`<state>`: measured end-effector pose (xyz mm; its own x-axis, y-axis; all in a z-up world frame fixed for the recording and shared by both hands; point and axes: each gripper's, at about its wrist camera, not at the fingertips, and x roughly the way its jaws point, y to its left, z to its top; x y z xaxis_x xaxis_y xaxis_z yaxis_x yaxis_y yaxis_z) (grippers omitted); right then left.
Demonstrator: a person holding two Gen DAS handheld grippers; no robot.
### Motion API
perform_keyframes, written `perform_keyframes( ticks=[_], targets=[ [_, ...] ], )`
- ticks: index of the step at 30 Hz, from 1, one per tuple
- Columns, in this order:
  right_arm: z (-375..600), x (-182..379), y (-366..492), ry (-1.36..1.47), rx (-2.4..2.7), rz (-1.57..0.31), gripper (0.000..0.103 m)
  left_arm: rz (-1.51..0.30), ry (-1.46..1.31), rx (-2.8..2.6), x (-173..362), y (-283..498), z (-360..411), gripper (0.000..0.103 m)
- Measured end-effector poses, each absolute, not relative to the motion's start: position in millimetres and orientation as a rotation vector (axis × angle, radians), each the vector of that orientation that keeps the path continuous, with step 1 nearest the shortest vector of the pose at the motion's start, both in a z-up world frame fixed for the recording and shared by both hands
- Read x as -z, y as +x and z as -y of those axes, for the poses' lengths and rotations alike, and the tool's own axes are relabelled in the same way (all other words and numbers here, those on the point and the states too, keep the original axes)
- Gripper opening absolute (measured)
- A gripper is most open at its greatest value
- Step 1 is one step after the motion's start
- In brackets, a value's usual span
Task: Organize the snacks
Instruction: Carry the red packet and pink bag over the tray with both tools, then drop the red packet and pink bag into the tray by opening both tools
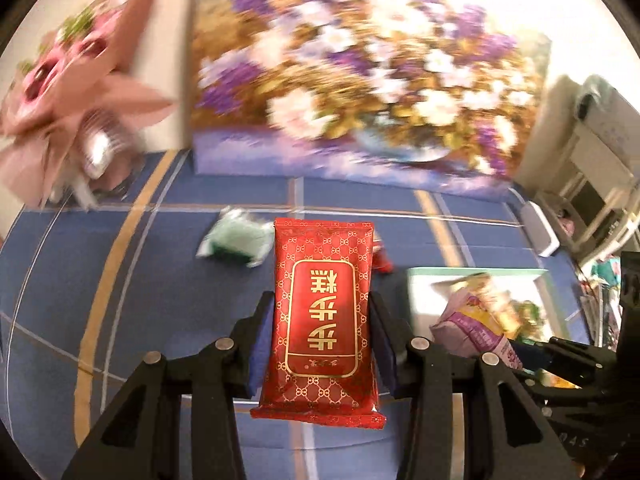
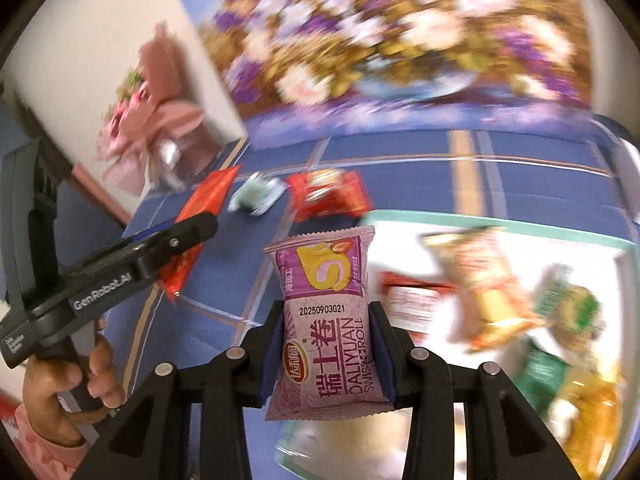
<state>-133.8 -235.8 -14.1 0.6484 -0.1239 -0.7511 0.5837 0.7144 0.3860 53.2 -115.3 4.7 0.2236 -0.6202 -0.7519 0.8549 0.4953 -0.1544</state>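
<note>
Red snack packet (image 1: pixel 322 320) lies lengthwise between jaws, pointing forward.

Blurred flower painting (image 1: pixel 360 72), tray snacks (image 2: pixel 480 280)

the left gripper (image 1: pixel 322 316) points forward and steeply downward, its 2 black jaws closed to a narrow gap with the blue pads pressing both long edges of a red snack packet (image 1: pixel 322 320), which is lifted off the surface below. the right gripper (image 2: pixel 329 328) is pitched down alike, its 2 jaws clamped on the sides of a purple swiss roll packet (image 2: pixel 326 320), held upright between the pads. in the right wrist view the left gripper's black body shows at the left edge, its handle wrapped by the person's left hand (image 2: pixel 68 384), fingers curled around the grip, a pink sleeve (image 2: pixel 36 452) at the wrist.
</note>
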Motion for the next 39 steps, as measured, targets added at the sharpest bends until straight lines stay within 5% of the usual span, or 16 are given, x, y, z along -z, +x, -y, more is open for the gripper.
perform_keyframes(
  ticks=[19, 22, 27, 29, 31, 35, 39],
  targets=[
    [309, 47, -263, 0.817, 0.854, -0.731, 0.045, -0.901, 0.616, 1.313, 29, -101, 215, 0.047],
    [310, 46, -266, 0.820, 0.851, -0.720, 0.046, -0.917, 0.615, 1.314, 32, -106, 215, 0.059],
    [305, 38, -269, 0.802, 0.857, -0.704, 0.053, -0.918, 0.562, 1.306, 21, -94, 206, 0.061],
    [302, 33, -269, 0.780, 0.864, -0.701, 0.058, -0.918, 0.524, 1.297, 15, -84, 200, 0.062],
    [299, 28, -266, 0.750, 0.878, -0.703, 0.077, -0.912, 0.496, 1.283, 11, -74, 195, 0.068],
    [290, 23, -254, 0.668, 0.897, -0.739, 0.082, -0.910, 0.452, 1.202, 8, -44, 183, 0.075],
    [282, 22, -237, 0.598, 0.895, -0.774, 0.098, -0.901, 0.421, 1.088, 10, -10, 170, 0.085]
  ],
)
